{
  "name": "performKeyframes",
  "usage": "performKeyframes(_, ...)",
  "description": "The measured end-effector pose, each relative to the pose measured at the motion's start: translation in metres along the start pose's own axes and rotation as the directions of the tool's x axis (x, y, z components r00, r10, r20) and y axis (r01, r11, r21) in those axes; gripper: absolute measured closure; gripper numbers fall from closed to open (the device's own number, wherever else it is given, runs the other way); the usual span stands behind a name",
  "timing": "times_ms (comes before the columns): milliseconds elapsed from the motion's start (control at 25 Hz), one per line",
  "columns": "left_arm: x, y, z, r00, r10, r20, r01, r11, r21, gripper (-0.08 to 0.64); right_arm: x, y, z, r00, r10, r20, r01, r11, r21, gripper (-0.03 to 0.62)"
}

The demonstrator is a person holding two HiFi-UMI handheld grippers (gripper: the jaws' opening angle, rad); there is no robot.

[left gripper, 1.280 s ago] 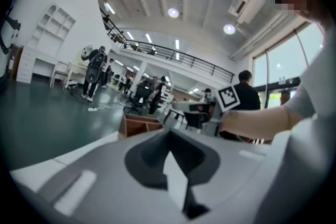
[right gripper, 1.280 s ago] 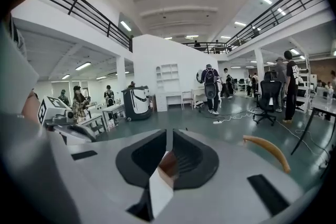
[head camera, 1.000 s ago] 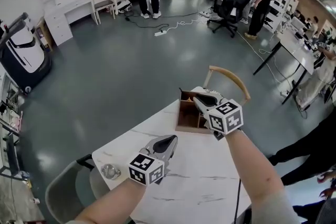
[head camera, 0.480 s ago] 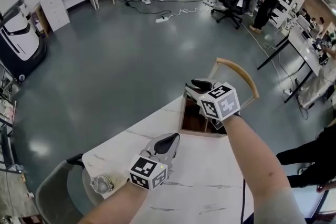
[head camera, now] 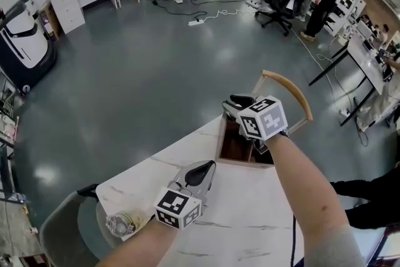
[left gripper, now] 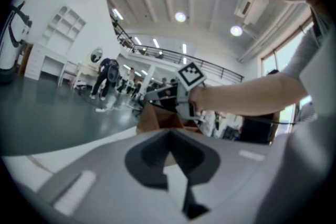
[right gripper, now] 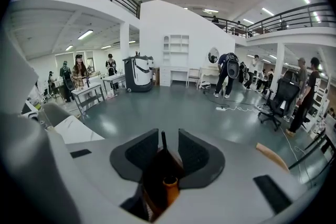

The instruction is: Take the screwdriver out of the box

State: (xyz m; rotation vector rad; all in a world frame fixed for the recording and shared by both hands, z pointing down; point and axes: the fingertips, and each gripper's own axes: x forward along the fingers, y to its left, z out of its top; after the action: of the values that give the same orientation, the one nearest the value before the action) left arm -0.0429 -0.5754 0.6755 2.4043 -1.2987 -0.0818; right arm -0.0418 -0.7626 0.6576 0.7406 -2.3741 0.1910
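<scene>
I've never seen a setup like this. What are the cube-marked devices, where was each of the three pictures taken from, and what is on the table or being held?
There is no robot here. A person holds a two-jaw gripper in each hand, and the marker cubes are part of those grippers. The wide picture comes from a camera on the person's head, looking down at a white table. The other two come from cameras riding on each gripper, looking along its jaws. On the table stands an open wooden box, with a small clear glass item near the left edge. The right gripper points down into the box. Its jaws are apart, and the screwdriver, with an orange handle and a dark shaft, stands between them, not gripped. The left gripper is over the table, jaws together, holding nothing.
</scene>
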Motion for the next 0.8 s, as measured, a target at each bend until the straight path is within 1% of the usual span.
performKeyframes(160, 0.001, 0.001, 0.001, 1.0, 0.004, 0.004, -0.004, 1.0, -0.004, 0.555, 0.001, -0.001, 0.001, 1.0, 0.004, -0.008, -0.004, 1.0, -0.003, 0.483)
performKeyframes(400, 0.0, 0.0, 0.003, 1.0, 0.001, 0.013, -0.001, 1.0, -0.015, 0.555, 0.007, 0.003, 0.003, 0.999, -0.003, -0.036, 0.002, 0.999, -0.035, 0.489)
performKeyframes(560, -0.002, -0.001, 0.003, 1.0, 0.001, 0.016, -0.001, 1.0, -0.02, 0.555, 0.012, 0.006, -0.001, 0.996, -0.033, -0.087, 0.024, 0.994, -0.106, 0.517)
performKeyframes(600, -0.002, -0.001, 0.004, 1.0, 0.003, 0.015, -0.003, 1.0, -0.022, 0.556, 0.013, 0.007, -0.001, 0.994, -0.041, -0.097, 0.03, 0.993, -0.115, 0.542)
performKeyframes(640, -0.003, -0.001, 0.004, 1.0, 0.006, 0.013, -0.005, 1.0, -0.024, 0.557, 0.014, 0.007, 0.0, 0.993, -0.05, -0.105, 0.037, 0.992, -0.118, 0.554)
performKeyframes(720, -0.005, -0.002, 0.004, 1.0, 0.009, 0.011, -0.008, 1.0, -0.028, 0.555, 0.011, 0.005, 0.003, 0.993, -0.061, -0.099, 0.05, 0.993, -0.107, 0.569)
performKeyframes(800, -0.007, -0.006, 0.007, 1.0, 0.007, 0.014, -0.006, 1.0, -0.03, 0.555, 0.001, 0.001, 0.012, 0.997, -0.061, -0.051, 0.057, 0.996, -0.062, 0.571)
